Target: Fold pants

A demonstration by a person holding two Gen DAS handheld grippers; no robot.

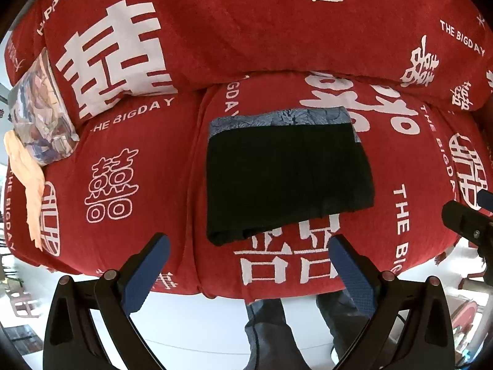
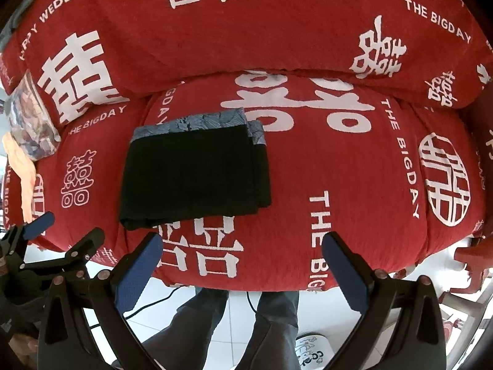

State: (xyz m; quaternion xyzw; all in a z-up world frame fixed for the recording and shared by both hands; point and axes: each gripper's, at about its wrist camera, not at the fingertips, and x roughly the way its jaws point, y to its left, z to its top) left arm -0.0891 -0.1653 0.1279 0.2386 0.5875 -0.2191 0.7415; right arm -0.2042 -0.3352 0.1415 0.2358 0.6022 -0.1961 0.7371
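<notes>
The black pants [image 1: 286, 178] lie folded into a compact rectangle on the red sofa seat [image 1: 129, 166], with a blue-grey patterned waistband along the far edge. They also show in the right wrist view [image 2: 194, 172]. My left gripper [image 1: 249, 246] is open and empty, held above the sofa's front edge just short of the pants' near edge. My right gripper [image 2: 242, 245] is open and empty, in front of the pants and to their right. It also shows at the right edge of the left wrist view [image 1: 468, 215]. The left gripper shows at the lower left of the right wrist view [image 2: 66, 228].
The red sofa [image 2: 354, 185] has white characters and a high backrest [image 1: 246, 30]. A patterned cushion [image 1: 40, 117] and a peach cloth [image 1: 27, 185] lie at its left end. The person's legs [image 2: 246, 323] stand on the white tile floor [image 1: 191, 317] below. A cable [image 2: 148, 305] crosses the floor.
</notes>
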